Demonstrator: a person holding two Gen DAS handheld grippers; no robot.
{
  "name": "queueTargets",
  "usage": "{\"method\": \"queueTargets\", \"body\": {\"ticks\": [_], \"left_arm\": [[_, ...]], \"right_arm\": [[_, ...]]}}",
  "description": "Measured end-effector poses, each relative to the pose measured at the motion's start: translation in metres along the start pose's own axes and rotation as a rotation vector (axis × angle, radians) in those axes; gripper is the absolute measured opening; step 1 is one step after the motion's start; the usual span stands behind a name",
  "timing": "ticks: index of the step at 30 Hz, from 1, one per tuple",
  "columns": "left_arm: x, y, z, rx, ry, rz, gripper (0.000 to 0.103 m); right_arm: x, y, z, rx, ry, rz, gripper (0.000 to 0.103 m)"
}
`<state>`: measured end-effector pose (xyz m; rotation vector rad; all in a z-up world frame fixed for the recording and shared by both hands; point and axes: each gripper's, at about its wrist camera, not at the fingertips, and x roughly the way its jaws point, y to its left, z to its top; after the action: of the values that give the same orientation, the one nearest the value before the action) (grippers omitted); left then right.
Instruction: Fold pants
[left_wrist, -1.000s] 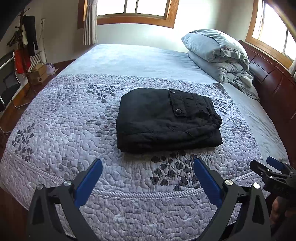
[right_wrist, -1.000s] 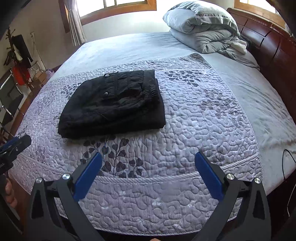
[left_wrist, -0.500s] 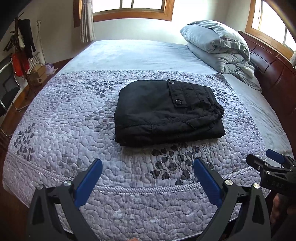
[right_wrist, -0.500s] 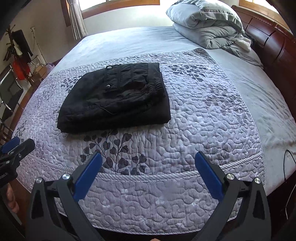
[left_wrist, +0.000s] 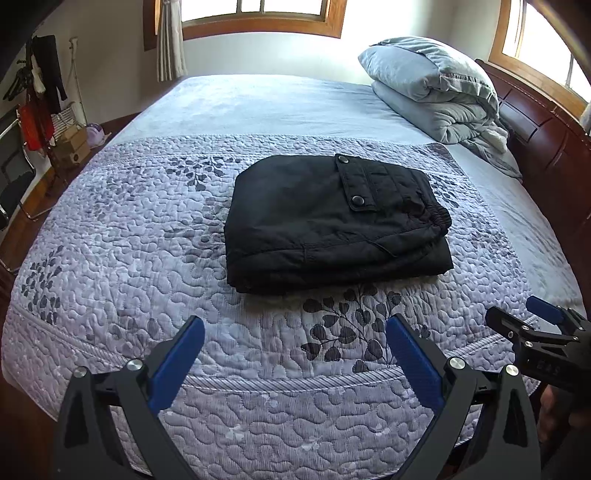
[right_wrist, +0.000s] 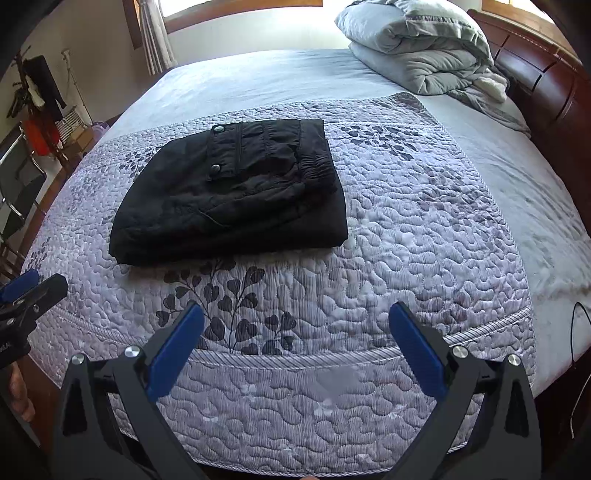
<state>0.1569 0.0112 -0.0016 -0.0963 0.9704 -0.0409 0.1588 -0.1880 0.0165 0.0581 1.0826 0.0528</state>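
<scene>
Black pants (left_wrist: 332, 225) (right_wrist: 236, 195) lie folded into a compact rectangle on the quilted lilac bedspread (left_wrist: 122, 258) (right_wrist: 424, 229), a snap-button pocket flap facing up. My left gripper (left_wrist: 295, 332) hangs open over the bed's near edge, well short of the pants, with nothing between its blue pads. Over the same edge my right gripper (right_wrist: 295, 317) is open and empty too. The right gripper (left_wrist: 528, 325) shows at the right edge of the left wrist view; the left gripper (right_wrist: 26, 291) shows at the left edge of the right wrist view.
A folded grey duvet (left_wrist: 436, 92) (right_wrist: 417, 48) is piled at the far right by the dark wooden headboard (left_wrist: 546, 140). A clothes rack and boxes (left_wrist: 48, 110) stand left of the bed. A thin cable (right_wrist: 574, 332) hangs at the bed's right side.
Both grippers have drawn back and lifted a little from the bed, so the folded pants sit farther off. The pants have not moved and both grippers stayed open.
</scene>
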Motion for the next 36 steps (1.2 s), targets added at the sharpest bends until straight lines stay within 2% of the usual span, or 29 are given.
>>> {"method": "queueTargets", "body": {"ticks": [36], "left_arm": [[0.0023,-0.0022,0.0036,0.022,0.005,0.008,0.099]], "right_arm": [[0.0022,-0.0042,0.0026,-0.001,-0.003,-0.01,0.1]]}}
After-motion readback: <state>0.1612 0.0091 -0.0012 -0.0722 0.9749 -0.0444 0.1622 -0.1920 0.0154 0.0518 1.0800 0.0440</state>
